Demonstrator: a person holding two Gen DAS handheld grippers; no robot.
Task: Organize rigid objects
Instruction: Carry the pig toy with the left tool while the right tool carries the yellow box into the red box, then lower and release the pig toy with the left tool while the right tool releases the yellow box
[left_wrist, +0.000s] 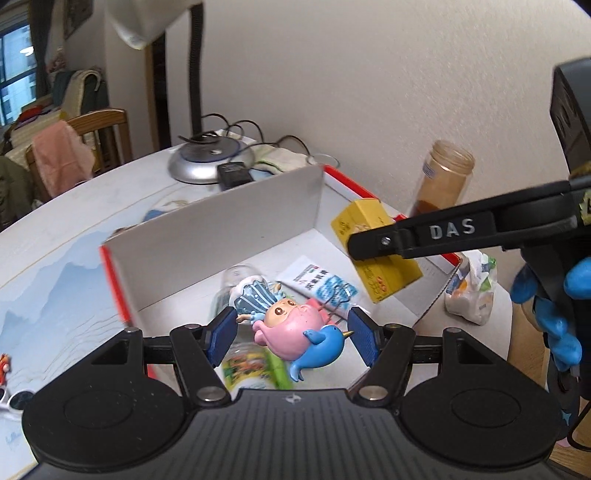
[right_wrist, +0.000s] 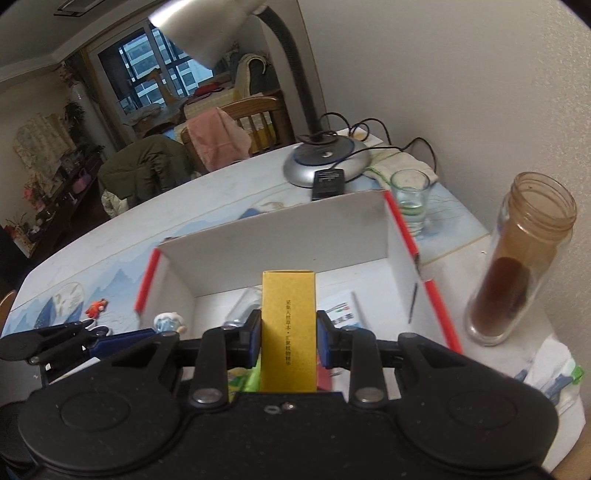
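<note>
A white cardboard box with red edges (left_wrist: 221, 229) (right_wrist: 273, 236) sits on the table. My right gripper (right_wrist: 288, 339) is shut on a yellow carton (right_wrist: 289, 325) and holds it above the box; the carton also shows in the left wrist view (left_wrist: 376, 258), gripped by the right gripper's fingers (left_wrist: 373, 245). My left gripper (left_wrist: 291, 332) is open over the box, its pads on either side of a pink figurine with a blue narwhal (left_wrist: 295, 328) that lies in the box. A clear bottle (left_wrist: 236, 280), a leaflet (left_wrist: 317, 280) and a green-labelled pack (left_wrist: 255, 365) also lie inside.
A tall jar of brown powder (right_wrist: 517, 266) stands right of the box. A drinking glass (right_wrist: 410, 199), a lamp base (right_wrist: 325, 158) and a black adapter (right_wrist: 328, 182) are behind it. A crumpled packet (left_wrist: 469, 288) lies at right. Small toys (right_wrist: 98, 308) lie left of the box.
</note>
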